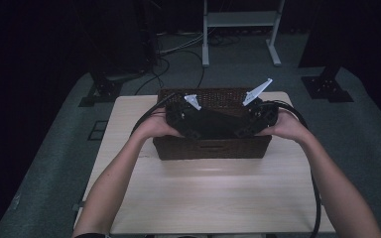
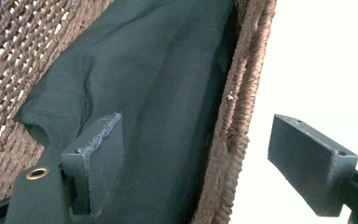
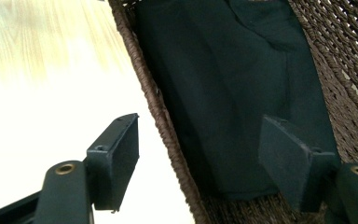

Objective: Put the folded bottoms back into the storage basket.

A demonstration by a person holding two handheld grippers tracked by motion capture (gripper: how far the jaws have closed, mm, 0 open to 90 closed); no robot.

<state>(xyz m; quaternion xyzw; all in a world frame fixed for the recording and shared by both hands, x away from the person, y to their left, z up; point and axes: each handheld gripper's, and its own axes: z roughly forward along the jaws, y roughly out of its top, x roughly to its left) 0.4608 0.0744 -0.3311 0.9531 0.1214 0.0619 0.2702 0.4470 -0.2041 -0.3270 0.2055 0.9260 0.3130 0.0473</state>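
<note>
A brown woven basket [image 1: 211, 148] stands at the far middle of a light wooden table [image 1: 203, 198]. A dark cloth [image 1: 215, 122] lies inside it. The person's hands hold both grippers over the basket, pointing inward. My left gripper [image 1: 197, 129] is open in the left gripper view [image 2: 196, 135]. One jaw hangs over the cloth [image 2: 158, 70] and the other over the table, with the basket rim [image 2: 242, 93] between them, untouched. My right gripper [image 1: 243, 130] is also open [image 3: 200, 133]. It straddles the rim [image 3: 154, 102] above the cloth [image 3: 223, 84].
Cables trail from both grippers over the table's sides. Behind the table, a white metal stand [image 1: 240, 20] and loose cables [image 1: 178, 49] sit on the grey floor. Dark stand bases [image 1: 322, 87] [image 1: 101, 91] flank the table's far corners.
</note>
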